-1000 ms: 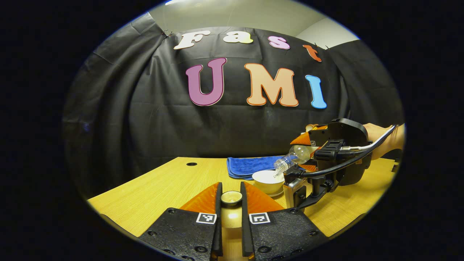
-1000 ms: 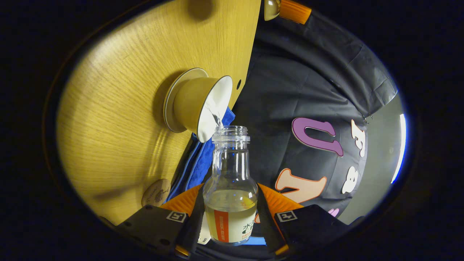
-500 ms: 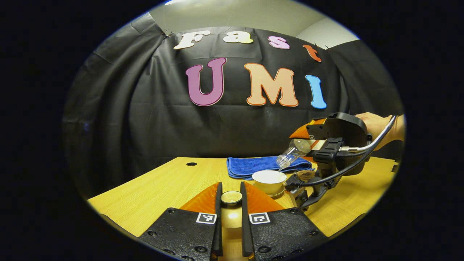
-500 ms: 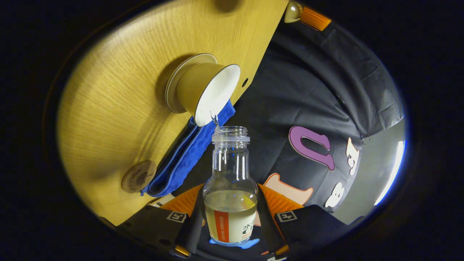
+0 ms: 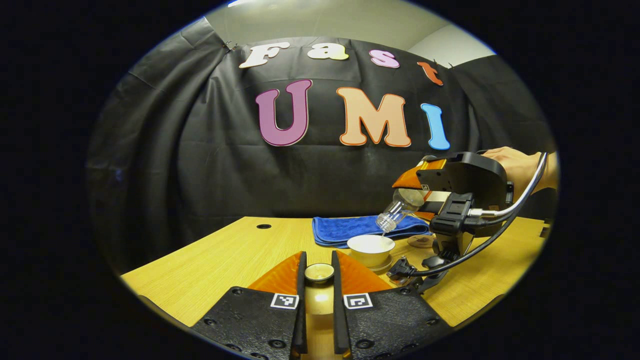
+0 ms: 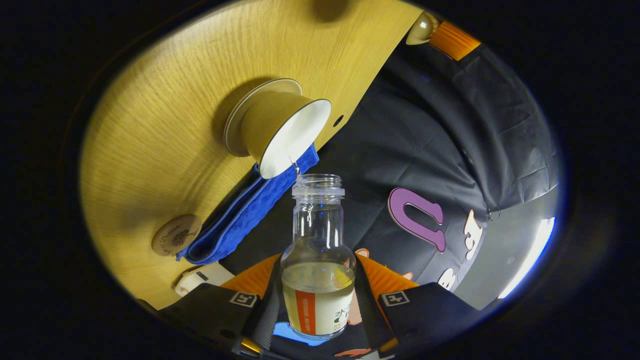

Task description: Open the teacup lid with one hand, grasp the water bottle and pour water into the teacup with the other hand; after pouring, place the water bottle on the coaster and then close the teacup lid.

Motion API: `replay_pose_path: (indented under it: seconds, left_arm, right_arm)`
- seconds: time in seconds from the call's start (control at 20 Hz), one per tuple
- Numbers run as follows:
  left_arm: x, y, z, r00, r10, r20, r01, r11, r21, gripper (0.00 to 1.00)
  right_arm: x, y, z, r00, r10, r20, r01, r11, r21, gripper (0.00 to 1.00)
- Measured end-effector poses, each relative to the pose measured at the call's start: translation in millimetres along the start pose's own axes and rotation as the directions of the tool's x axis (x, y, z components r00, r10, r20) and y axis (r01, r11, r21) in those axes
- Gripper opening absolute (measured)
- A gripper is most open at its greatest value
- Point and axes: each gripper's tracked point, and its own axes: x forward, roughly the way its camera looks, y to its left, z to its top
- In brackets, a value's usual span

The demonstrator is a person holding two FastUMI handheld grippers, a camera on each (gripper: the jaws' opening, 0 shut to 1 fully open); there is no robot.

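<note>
My left gripper (image 5: 318,261) is shut on the teacup lid (image 5: 319,272), holding it low over the table's near side. The open white teacup (image 5: 371,247) stands on its saucer to the right. Above it my right gripper (image 5: 425,192) holds the clear water bottle (image 5: 397,210) tilted, mouth down towards the cup. In the right gripper view that gripper (image 6: 317,267) is shut on the bottle (image 6: 318,285), which is partly filled. A thin trickle runs from the bottle's mouth to the teacup (image 6: 280,130). The round coaster (image 6: 176,235) lies beside the cloth.
A folded blue cloth (image 5: 350,227) lies behind the teacup on the wooden table (image 5: 225,260). The coaster (image 5: 421,241) sits right of the cup, under the right gripper. A person's hand (image 5: 510,165) holds that gripper. A small white object (image 6: 205,277) rests near the coaster.
The right gripper has risen and drawn back with the bottle, so its mouth now hangs higher above the cup. The stream has thinned. The left gripper and lid have stayed still.
</note>
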Motion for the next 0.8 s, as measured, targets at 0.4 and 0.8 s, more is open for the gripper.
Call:
replay_pose_path:
  seconds: [0.4, 0.8]
  left_arm:
    - [0, -1, 0, 1.000, 0.000, 0.002, 0.000, 1.000, 0.001, 0.18]
    - [-1, 2, 0, 1.000, 0.011, 0.001, -0.011, 1.000, 0.000, 0.18]
  right_arm:
    - [-1, 13, 5, 0.998, 0.062, -0.005, -0.061, 0.993, 0.101, 0.75]
    - [-6, 27, 13, 0.988, 0.153, 0.034, -0.141, 0.777, 0.614, 0.77]
